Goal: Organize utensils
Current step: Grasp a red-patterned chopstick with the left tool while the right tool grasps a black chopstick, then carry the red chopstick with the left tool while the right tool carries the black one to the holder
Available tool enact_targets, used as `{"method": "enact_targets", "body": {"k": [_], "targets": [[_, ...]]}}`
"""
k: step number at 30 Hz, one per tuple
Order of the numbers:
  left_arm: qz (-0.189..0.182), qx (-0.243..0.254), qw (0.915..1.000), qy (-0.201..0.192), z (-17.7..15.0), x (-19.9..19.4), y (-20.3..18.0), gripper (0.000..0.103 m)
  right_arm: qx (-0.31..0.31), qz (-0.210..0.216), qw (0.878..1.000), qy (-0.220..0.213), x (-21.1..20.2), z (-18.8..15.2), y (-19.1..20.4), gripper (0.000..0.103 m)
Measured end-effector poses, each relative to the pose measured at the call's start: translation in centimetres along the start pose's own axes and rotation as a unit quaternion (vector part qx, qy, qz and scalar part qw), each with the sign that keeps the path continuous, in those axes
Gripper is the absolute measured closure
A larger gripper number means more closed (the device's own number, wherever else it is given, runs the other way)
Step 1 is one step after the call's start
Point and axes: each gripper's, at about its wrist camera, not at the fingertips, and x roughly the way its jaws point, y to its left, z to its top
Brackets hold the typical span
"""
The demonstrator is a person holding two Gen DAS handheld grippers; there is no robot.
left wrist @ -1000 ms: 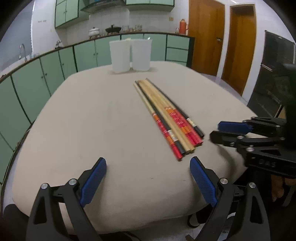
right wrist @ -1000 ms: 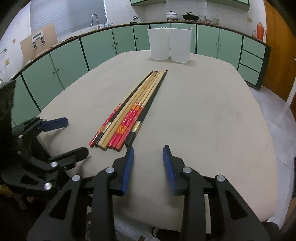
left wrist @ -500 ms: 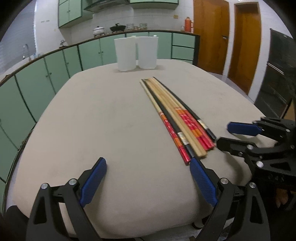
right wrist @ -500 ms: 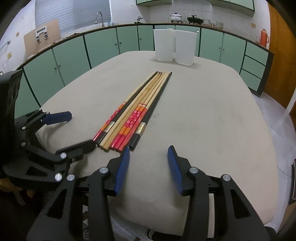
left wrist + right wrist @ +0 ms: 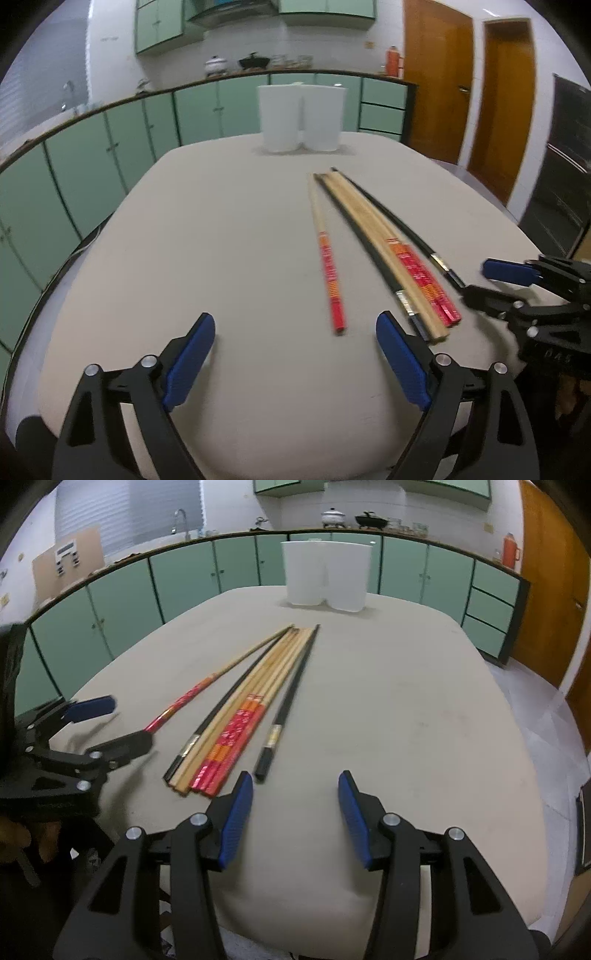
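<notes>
Several long chopsticks point(image 5: 391, 243) lie on the beige table, red-patterned, plain wood and black; they also show in the right wrist view point(image 5: 251, 705). One red-ended chopstick point(image 5: 328, 266) lies apart to the left, and one black chopstick point(image 5: 291, 698) lies apart to the right. My left gripper point(image 5: 295, 354) is open and empty, just before the red chopstick's near end. My right gripper point(image 5: 295, 812) is open and empty at the black chopstick's near end. Two white holders point(image 5: 301, 118) stand at the table's far edge.
The table point(image 5: 221, 240) has rounded edges, with the near edge under both grippers. Green cabinets point(image 5: 184, 576) run behind it, with a sink point(image 5: 181, 520) on the counter. Wooden doors point(image 5: 469, 92) stand at the right.
Both grippers moved forward to the chopsticks' near ends. The right gripper opened wider. One red chopstick and one black chopstick now lie apart from the bundle.
</notes>
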Motion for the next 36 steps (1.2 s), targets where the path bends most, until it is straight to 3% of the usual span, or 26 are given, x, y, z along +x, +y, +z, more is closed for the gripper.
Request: {"method": "enact_targets", "body": {"k": [3, 6, 7, 8, 11, 15, 18, 20, 22, 24, 26, 27, 30, 36], "targets": [[-0.007, 0.002, 1.0000, 0.002, 0.2, 1.0, -0.1, 0.031, -0.013, -0.002, 1.000, -0.005, 0.5, 0.2, 0.6, 0.058], [-0.015, -0.004, 0.9998, -0.011, 0.6, 1.4, 0.0, 0.055, -0.012, -0.011, 1.000, -0.009, 1.1, 0.7, 0.3, 0.081], [-0.013, -0.009, 0.9998, -0.015, 0.6, 1.6, 0.1, 0.065, -0.005, -0.022, 1.000, -0.009, 1.2, 1.0, -0.1, 0.095], [-0.006, -0.014, 0.9997, -0.019, 0.7, 1.7, 0.3, 0.076, 0.004, -0.035, 0.999, -0.011, 1.2, 1.0, -0.5, 0.097], [0.022, -0.035, 0.9989, -0.020, 0.8, 1.6, 1.0, 0.094, 0.033, -0.063, 0.997, -0.013, 1.0, 0.6, -2.1, 0.097], [0.065, -0.065, 0.9954, -0.027, 0.4, 0.9, 1.6, 0.097, 0.053, -0.083, 0.995, -0.018, -0.1, -0.2, -2.5, 0.097], [0.057, -0.065, 0.9961, -0.017, 0.3, 0.9, 1.6, 0.094, 0.047, -0.067, 0.996, -0.018, -0.5, -0.8, -2.0, 0.093], [0.051, -0.063, 0.9965, -0.018, 0.3, 0.9, 1.5, 0.064, 0.041, -0.064, 0.997, -0.018, -0.4, -0.8, -1.8, 0.090], [0.053, -0.060, 0.9966, -0.021, 0.1, 0.8, 1.4, 0.057, 0.041, -0.066, 0.997, -0.018, -0.1, -0.8, -1.9, 0.091], [0.051, -0.059, 0.9967, -0.020, 0.1, 0.8, 1.4, 0.060, 0.039, -0.067, 0.997, -0.018, 0.0, -0.7, -2.0, 0.092], [0.043, -0.062, 0.9970, -0.016, 0.4, 0.9, 1.8, 0.091, 0.041, -0.068, 0.997, -0.016, -0.1, -0.4, -2.1, 0.096], [0.039, -0.064, 0.9971, -0.012, 0.5, 0.9, 1.9, 0.096, 0.042, -0.068, 0.997, -0.016, -0.3, -0.4, -2.0, 0.096], [0.016, -0.080, 0.9967, 0.005, 1.1, 0.3, 2.4, 0.097, 0.048, -0.062, 0.997, -0.020, -1.6, 0.3, -2.0, 0.097], [0.008, -0.100, 0.9949, 0.001, 4.3, -4.0, 3.8, 0.097, 0.047, -0.044, 0.997, -0.036, -7.1, 3.5, -1.9, 0.097]]}}
